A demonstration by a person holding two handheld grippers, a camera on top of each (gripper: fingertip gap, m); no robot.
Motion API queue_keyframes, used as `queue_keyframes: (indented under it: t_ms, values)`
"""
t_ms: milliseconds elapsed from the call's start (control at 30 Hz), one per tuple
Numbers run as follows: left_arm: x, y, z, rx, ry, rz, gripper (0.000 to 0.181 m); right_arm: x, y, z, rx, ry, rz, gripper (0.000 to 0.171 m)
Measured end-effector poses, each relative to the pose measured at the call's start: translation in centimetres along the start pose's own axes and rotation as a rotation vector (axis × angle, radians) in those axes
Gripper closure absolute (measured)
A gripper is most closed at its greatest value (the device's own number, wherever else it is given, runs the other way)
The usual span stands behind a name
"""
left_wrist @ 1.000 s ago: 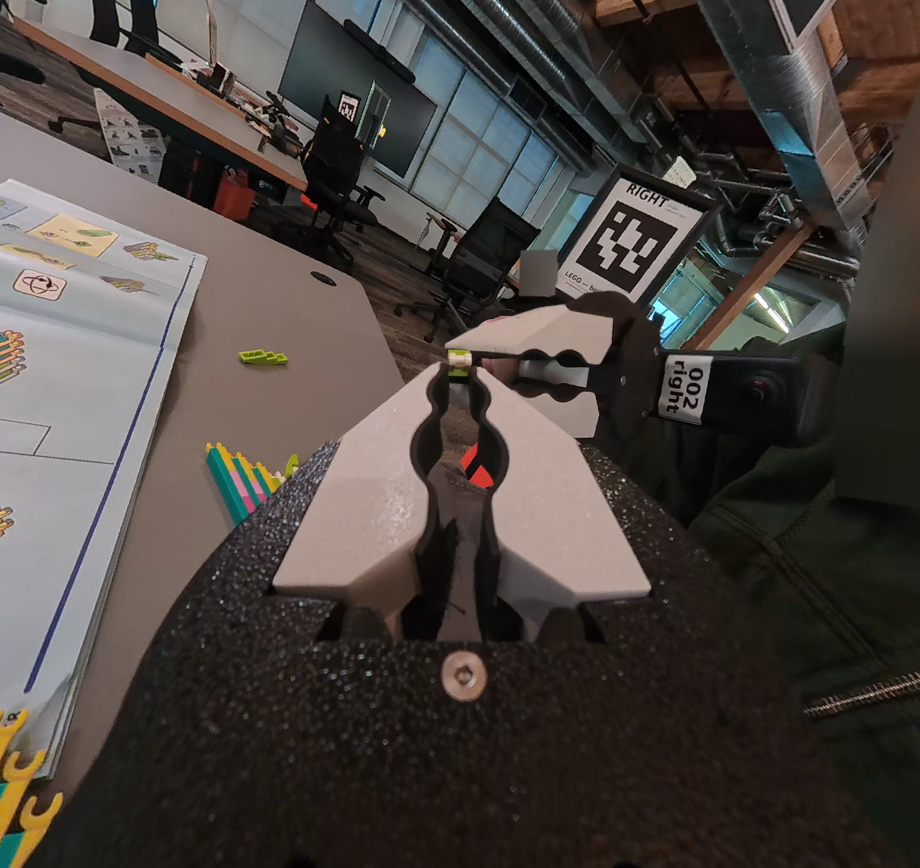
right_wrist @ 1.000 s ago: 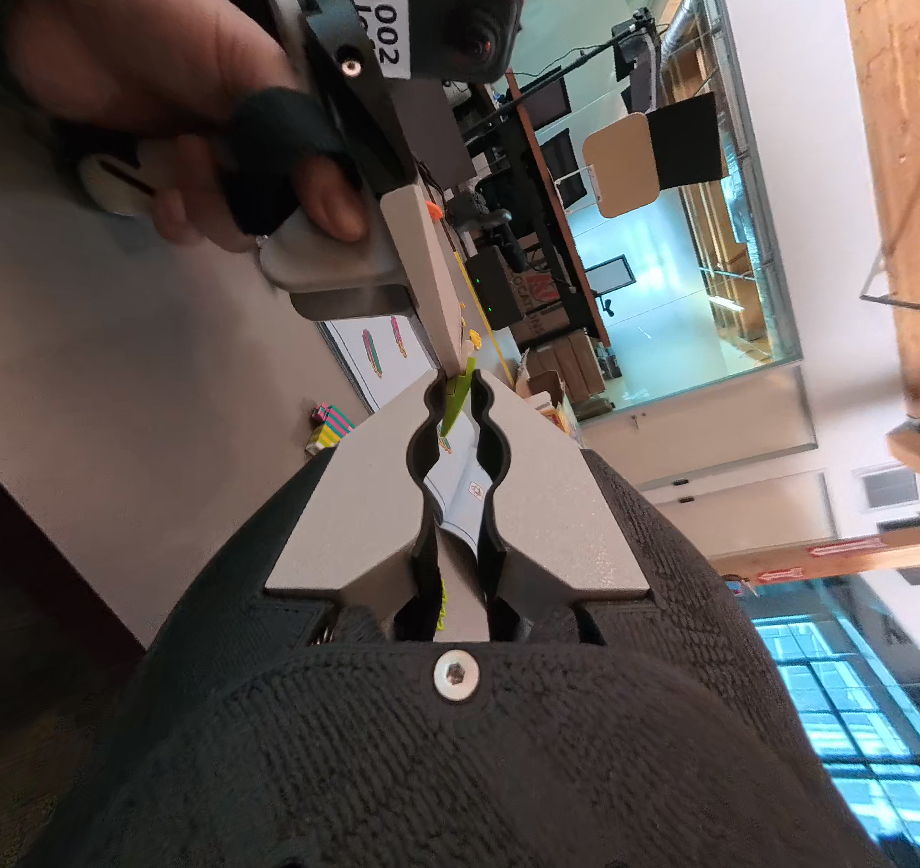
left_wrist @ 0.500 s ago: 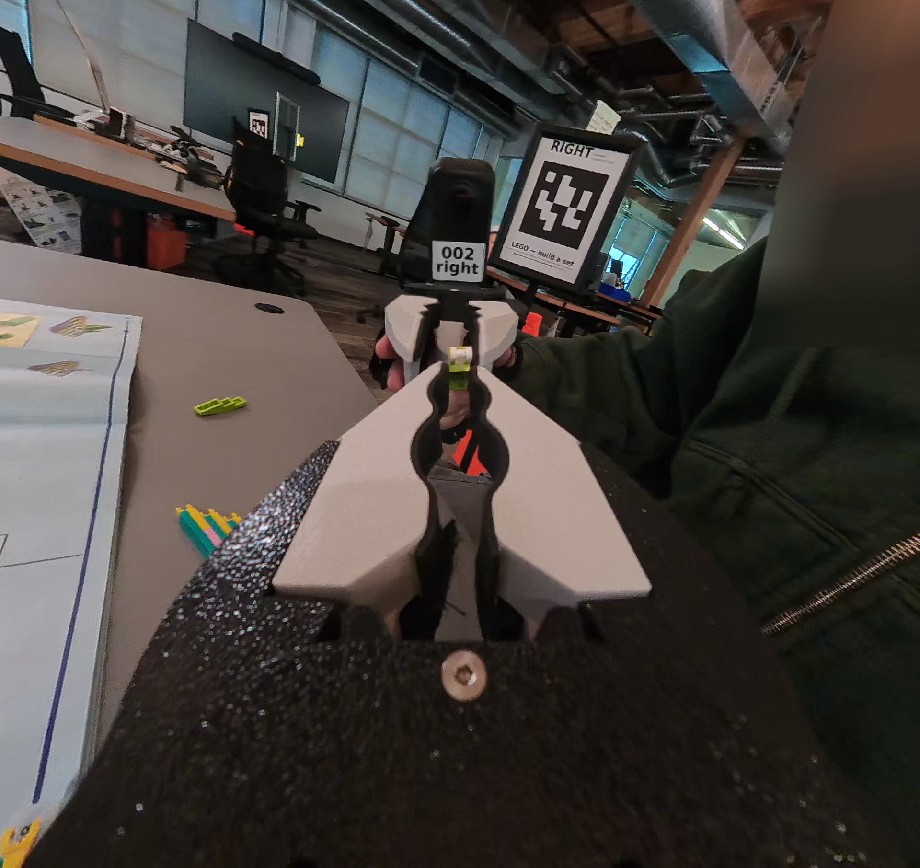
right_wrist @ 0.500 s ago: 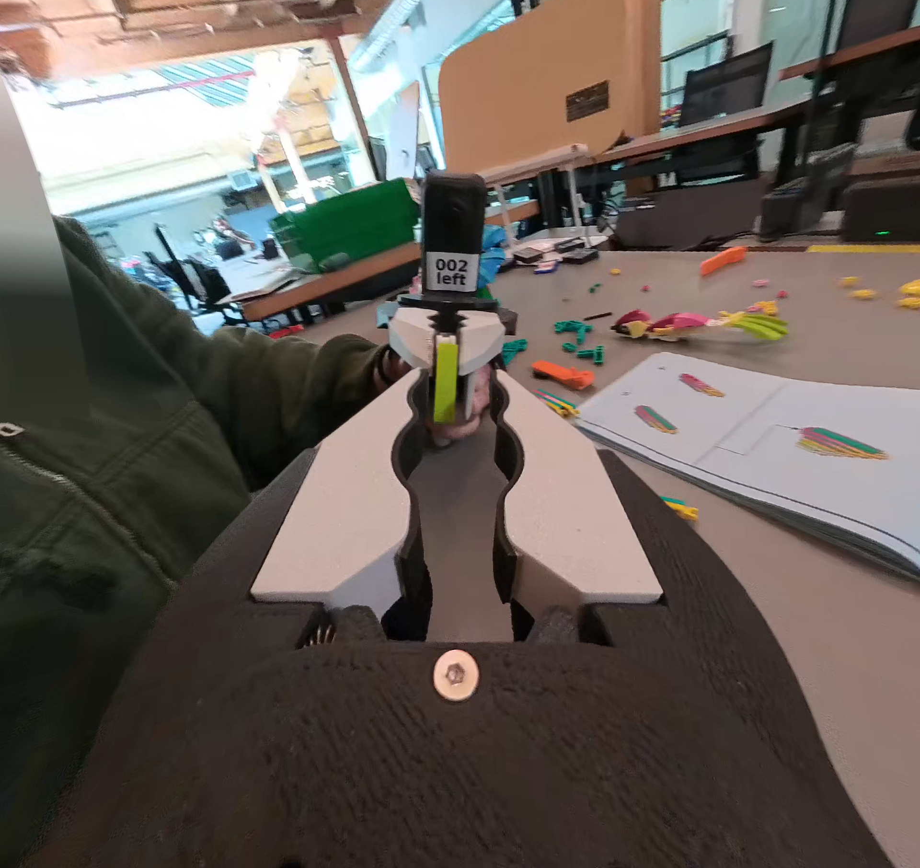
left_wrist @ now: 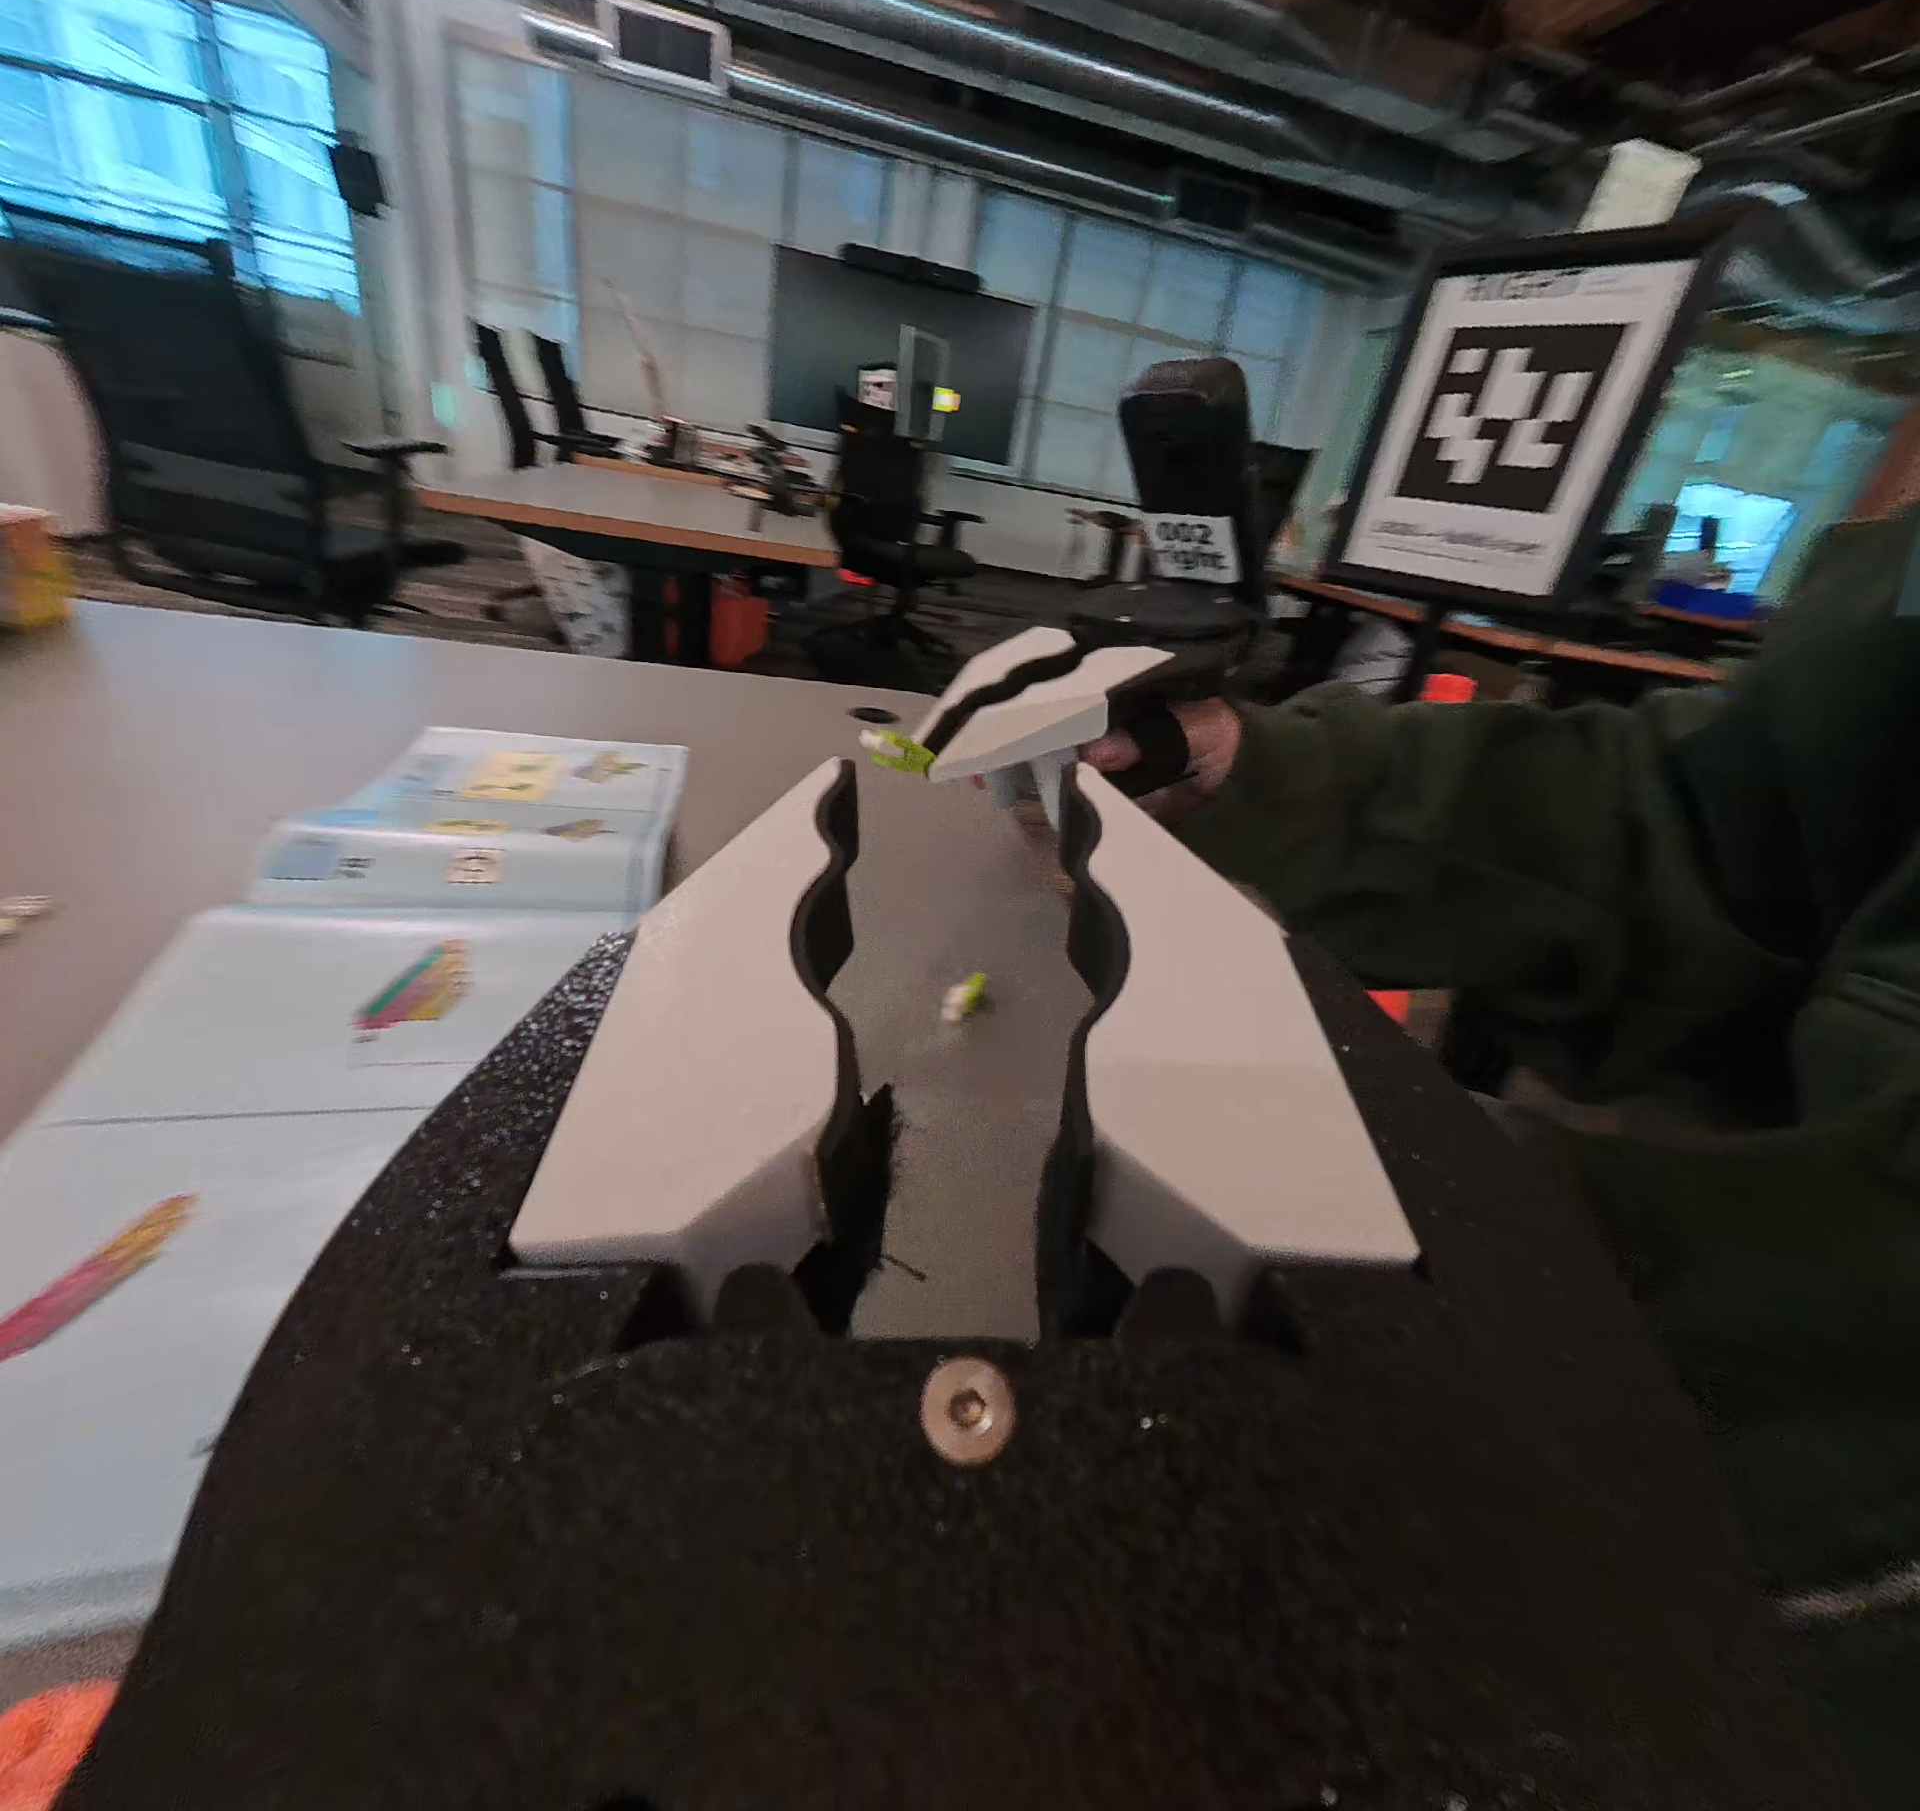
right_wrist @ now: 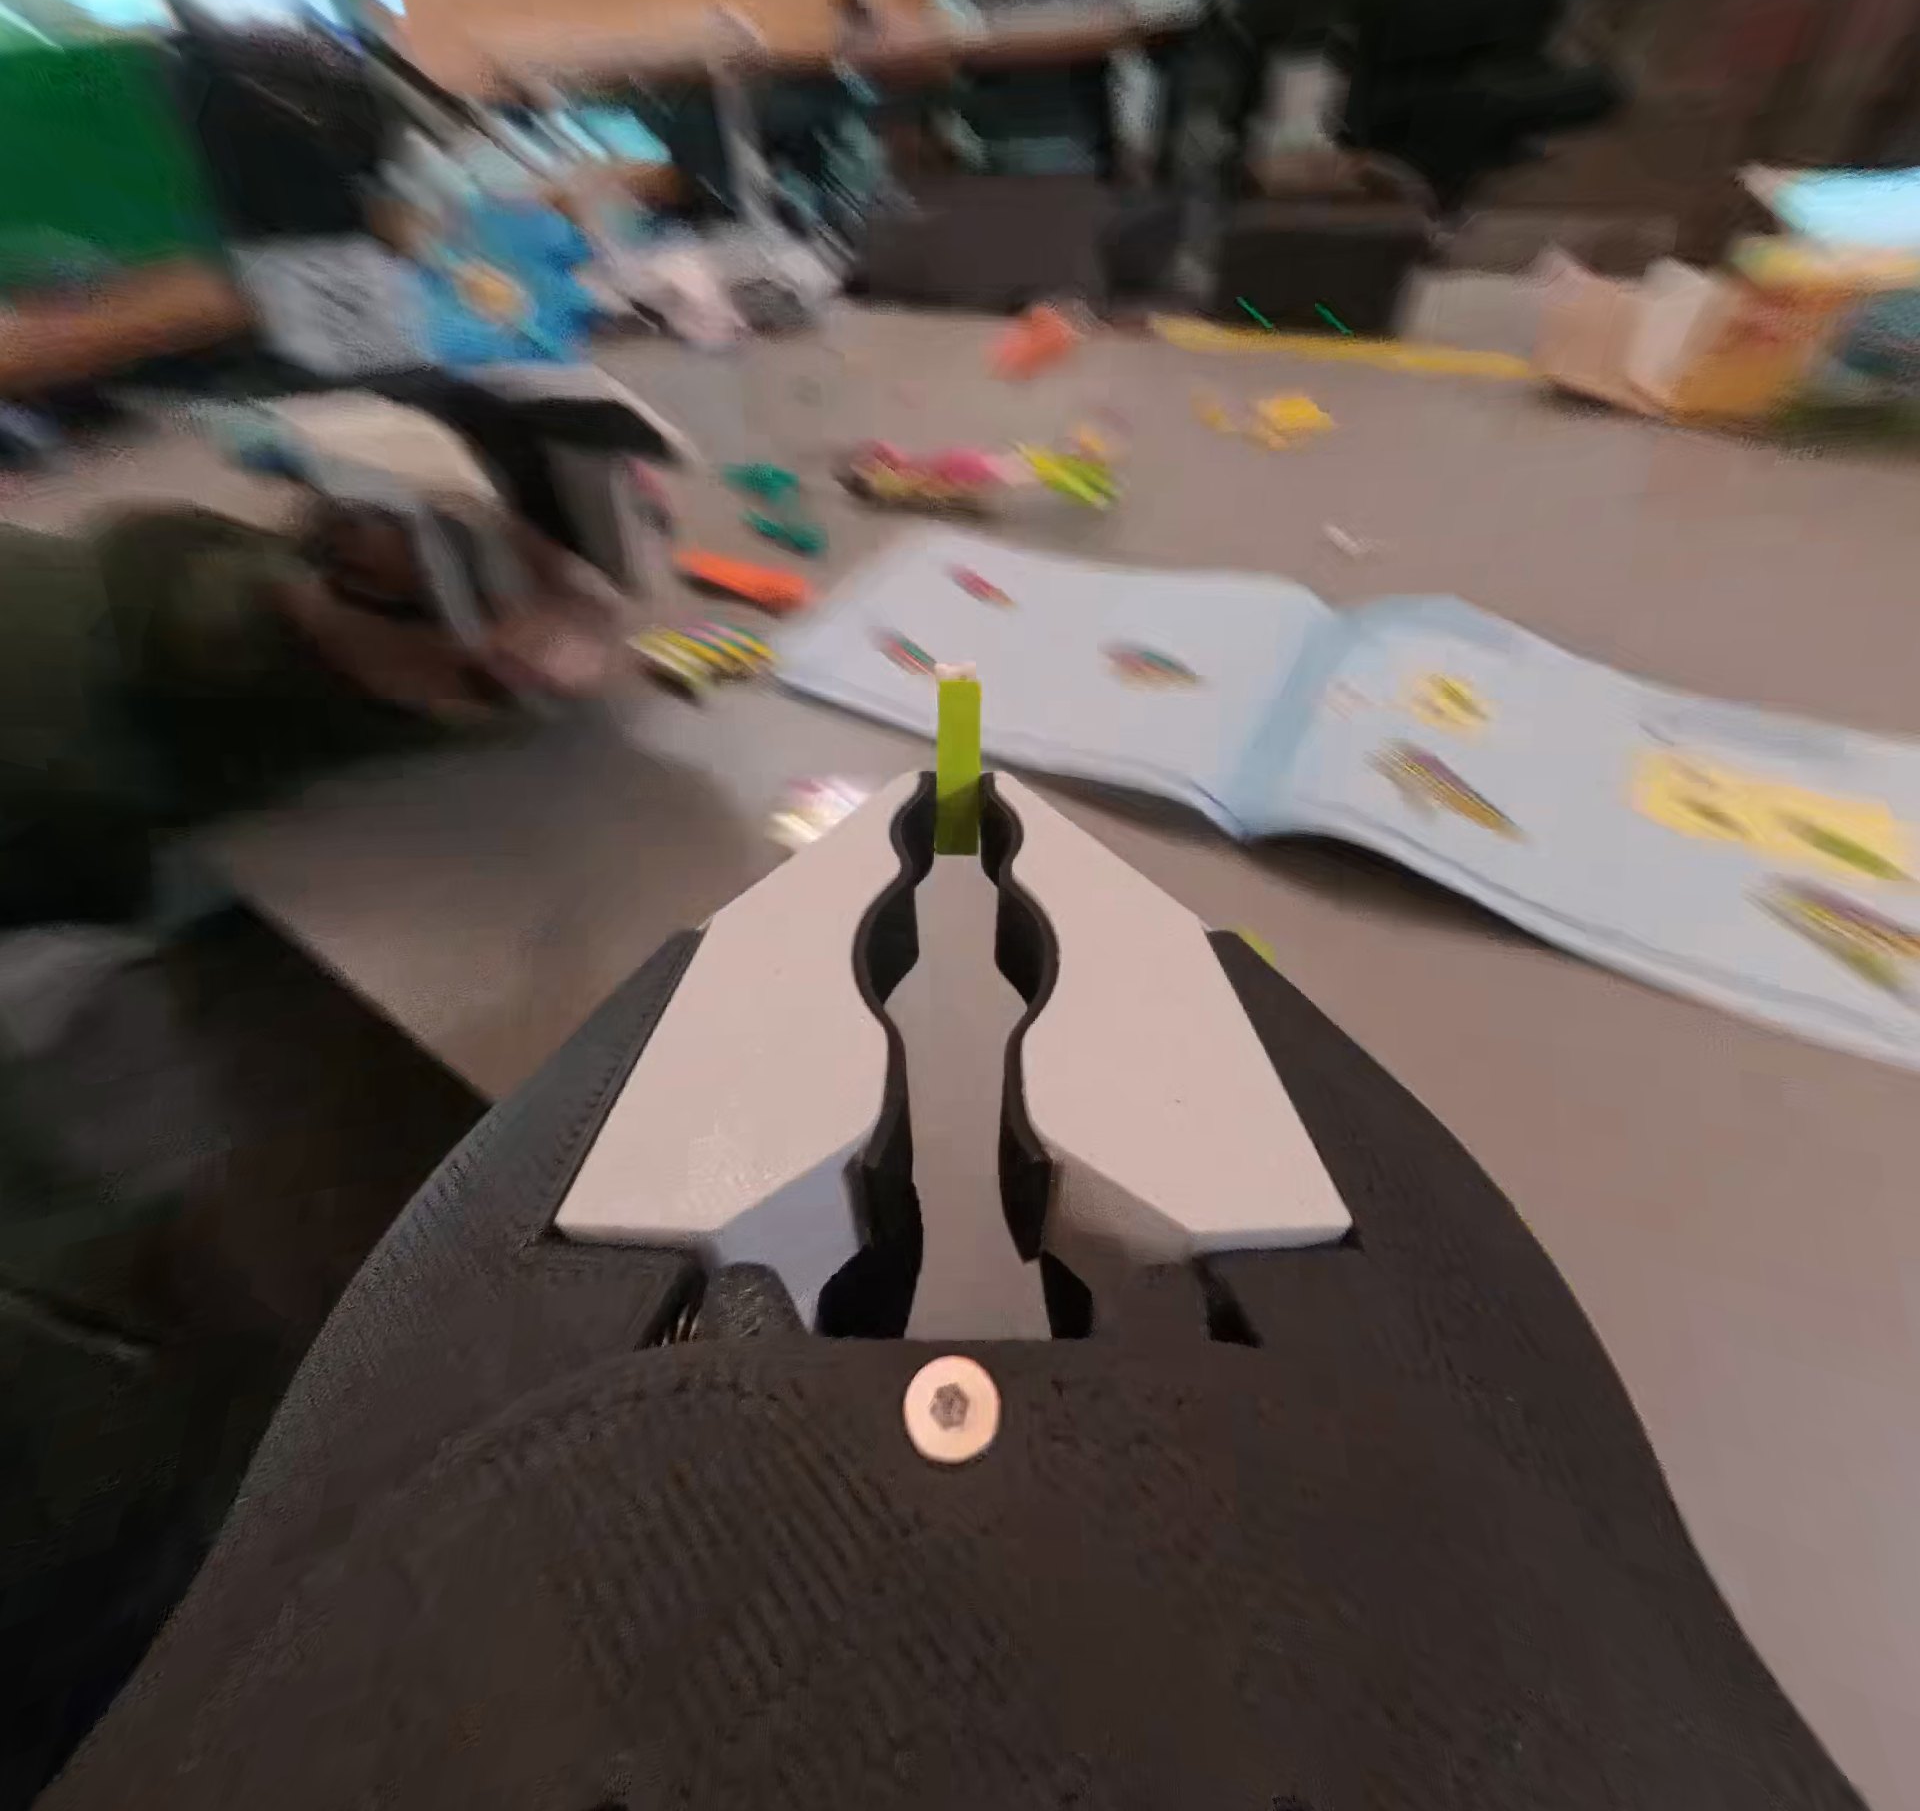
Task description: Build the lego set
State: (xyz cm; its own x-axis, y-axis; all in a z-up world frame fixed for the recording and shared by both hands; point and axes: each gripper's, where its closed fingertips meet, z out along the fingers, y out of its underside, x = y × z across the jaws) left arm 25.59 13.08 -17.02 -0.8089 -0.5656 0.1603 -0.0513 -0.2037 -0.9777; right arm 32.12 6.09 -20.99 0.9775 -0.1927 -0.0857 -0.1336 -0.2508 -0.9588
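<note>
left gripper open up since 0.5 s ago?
Yes. The left gripper now has its grey fingers spread wide and empty, with grey table visible between them; the small lime-green lego piece stays pinched in the right gripper.

Both wrist views low over the grey table [left_wrist: 260, 722], facing across it from opposite sides, sharing the open instruction booklet [right_wrist: 1455, 722] [left_wrist: 312, 982].

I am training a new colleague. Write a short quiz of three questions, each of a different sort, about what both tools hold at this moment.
1. True or false: the left tool is shut on a brick.
2. Which tool grips the lime piece with a white tip? A) left B) right C) neither
3. Fill in: the open instruction booklet lies on the ____.

Key
1. False: its jaws stand wide apart and empty; a small lime and white piece shows on the table between them.
2. B
3. table
</note>
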Motion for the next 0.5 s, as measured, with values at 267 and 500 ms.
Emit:
queue_keyframes:
  t_ms: [267, 500]
  values:
    - [-2.8, -0.6, -1.1, 0.008, -0.208, 0.112, 0.151, 9.1, 7.1, -4.7, -0.384, 0.378, -0.016, 0.165]
    - [-3.6, -0.2, -1.3, -0.009, -0.247, 0.092, 0.150, 8.6, 8.4, -3.2, -0.461, 0.332, 0.003, 0.153]
